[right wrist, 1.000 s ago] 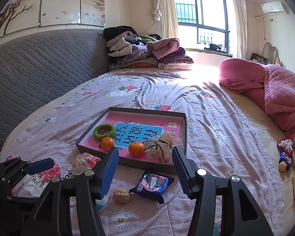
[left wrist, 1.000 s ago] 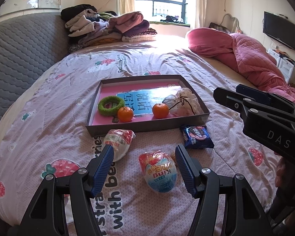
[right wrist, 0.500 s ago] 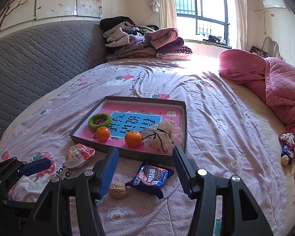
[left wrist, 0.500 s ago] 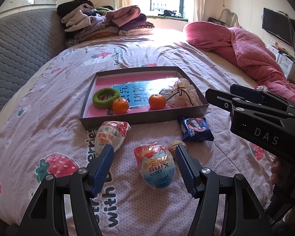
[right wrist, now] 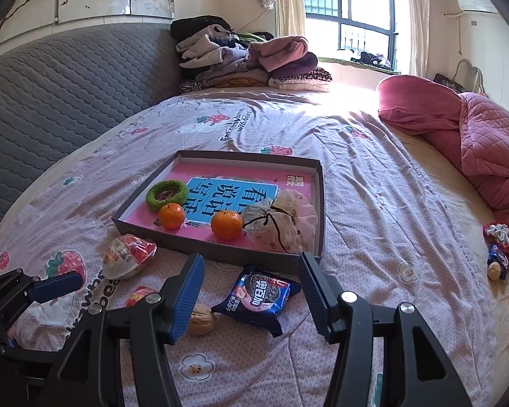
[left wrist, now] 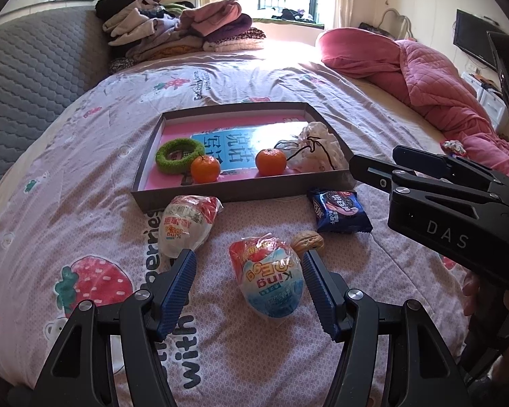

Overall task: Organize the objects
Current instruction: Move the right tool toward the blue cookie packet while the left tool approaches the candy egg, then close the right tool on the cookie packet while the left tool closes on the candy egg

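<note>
My left gripper (left wrist: 247,254) is open and low over the bedsheet, with a blue-and-red wrapped toy egg (left wrist: 268,281) lying between its fingers, untouched. A walnut (left wrist: 307,241) sits by the right fingertip and a white-and-red wrapped egg (left wrist: 186,224) just beyond the left one. My right gripper (right wrist: 251,259) is open above a blue cookie pack (right wrist: 259,296), with the walnut (right wrist: 202,320) behind its left finger. Just past them, the grey tray (right wrist: 200,247) holds a green ring (right wrist: 166,195), two oranges (right wrist: 171,215) (right wrist: 226,225) and a white drawstring pouch (right wrist: 281,220).
Folded clothes (right wrist: 251,64) are stacked at the far end of the bed against the grey padded headboard (right wrist: 51,101). A pink quilt (right wrist: 475,142) lies bunched at the right, with several small snacks (right wrist: 498,254) near the bed's right edge.
The right gripper has sunk a little toward the cookie pack. The left gripper has hardly moved and still straddles the blue egg. Neither gripper's opening has changed.
</note>
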`<state>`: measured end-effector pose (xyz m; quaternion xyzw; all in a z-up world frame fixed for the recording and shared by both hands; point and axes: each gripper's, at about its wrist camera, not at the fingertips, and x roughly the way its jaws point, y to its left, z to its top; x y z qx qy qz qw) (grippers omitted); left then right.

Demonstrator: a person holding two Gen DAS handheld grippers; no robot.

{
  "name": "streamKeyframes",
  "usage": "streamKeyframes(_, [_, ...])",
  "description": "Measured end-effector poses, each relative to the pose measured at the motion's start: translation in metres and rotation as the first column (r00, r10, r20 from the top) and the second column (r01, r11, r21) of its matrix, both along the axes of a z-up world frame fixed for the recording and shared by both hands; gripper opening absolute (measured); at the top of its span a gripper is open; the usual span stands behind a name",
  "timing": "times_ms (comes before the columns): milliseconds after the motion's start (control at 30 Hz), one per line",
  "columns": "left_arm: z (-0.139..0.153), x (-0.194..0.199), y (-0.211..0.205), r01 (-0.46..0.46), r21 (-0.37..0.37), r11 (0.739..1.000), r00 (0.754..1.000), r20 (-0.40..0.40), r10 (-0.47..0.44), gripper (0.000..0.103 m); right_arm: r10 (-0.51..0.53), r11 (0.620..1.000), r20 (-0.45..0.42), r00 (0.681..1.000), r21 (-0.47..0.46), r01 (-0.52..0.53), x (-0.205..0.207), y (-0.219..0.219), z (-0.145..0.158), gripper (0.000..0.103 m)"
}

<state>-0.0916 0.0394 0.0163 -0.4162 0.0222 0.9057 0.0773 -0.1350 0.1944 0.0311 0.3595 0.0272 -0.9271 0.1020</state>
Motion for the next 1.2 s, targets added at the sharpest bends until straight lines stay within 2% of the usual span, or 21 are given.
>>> streamKeyframes(1200, [-0.035, -0.007, 0.021, 0.052, 0.018, 0.998, 0.995, 0.082, -0.053, 0.066, -0.048, 0.999, 0.145, 0.988, 0.022, 0.045, -0.034, -0.002, -0.057, 0.057])
